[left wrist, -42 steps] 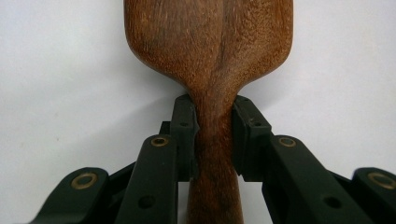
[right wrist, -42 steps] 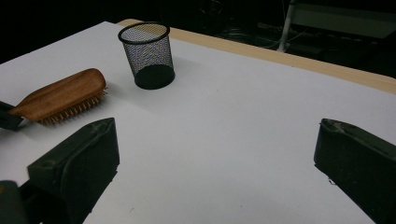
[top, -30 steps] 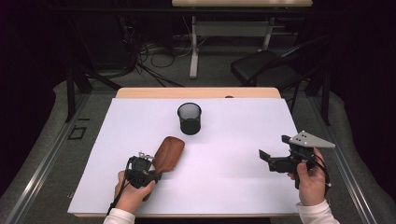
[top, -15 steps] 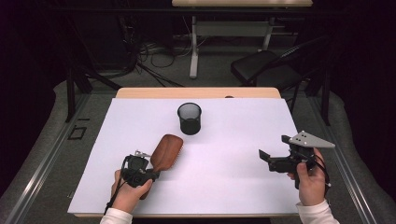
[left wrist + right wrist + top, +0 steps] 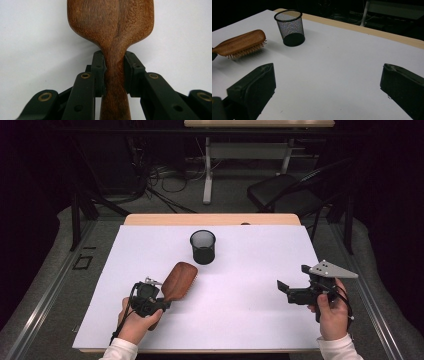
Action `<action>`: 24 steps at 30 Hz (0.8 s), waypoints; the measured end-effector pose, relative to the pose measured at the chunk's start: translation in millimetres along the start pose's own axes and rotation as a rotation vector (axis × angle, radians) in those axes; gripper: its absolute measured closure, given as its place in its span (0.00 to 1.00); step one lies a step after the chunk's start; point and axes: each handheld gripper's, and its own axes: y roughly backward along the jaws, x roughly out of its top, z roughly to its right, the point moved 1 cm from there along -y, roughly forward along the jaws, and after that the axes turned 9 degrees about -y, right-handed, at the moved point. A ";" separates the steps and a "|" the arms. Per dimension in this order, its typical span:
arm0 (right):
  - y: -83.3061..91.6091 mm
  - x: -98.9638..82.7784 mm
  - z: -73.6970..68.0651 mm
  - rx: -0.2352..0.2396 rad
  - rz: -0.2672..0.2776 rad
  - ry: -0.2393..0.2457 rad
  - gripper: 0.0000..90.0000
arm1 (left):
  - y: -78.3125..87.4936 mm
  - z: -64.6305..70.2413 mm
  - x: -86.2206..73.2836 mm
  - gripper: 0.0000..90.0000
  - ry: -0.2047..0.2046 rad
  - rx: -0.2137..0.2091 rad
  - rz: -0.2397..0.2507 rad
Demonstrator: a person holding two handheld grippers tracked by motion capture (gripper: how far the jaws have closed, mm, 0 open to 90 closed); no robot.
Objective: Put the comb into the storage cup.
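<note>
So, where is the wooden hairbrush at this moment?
In the high view the wooden hairbrush is at the near left of the table, its handle clamped in the left gripper, with the black mesh cup beyond it.

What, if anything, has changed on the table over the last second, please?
Very little. The left tool stays clamped on the handle of the wooden hairbrush, which has shifted only slightly, its head raised off the sheet. The mesh cup and the open right tool are where they were.

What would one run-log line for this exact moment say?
left gripper: shut on hairbrush handle | right gripper: open, holding nothing | mesh cup: upright beyond brush | table
</note>
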 end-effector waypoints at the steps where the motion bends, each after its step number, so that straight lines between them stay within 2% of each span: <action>1: -0.2 -0.1 -0.1 0.000 0.002 0.000 0.00 | 0.5 0.0 0.8 0.81 -0.001 -0.001 -0.001; 12: 0.3 -0.4 0.2 -0.002 0.000 -0.008 0.00 | 5.5 -2.6 7.3 0.81 -0.020 -0.032 -0.032; 24: -0.8 -1.0 -0.7 0.001 -0.004 -0.007 0.00 | 16.2 -7.8 14.5 0.81 -0.038 -0.030 -0.046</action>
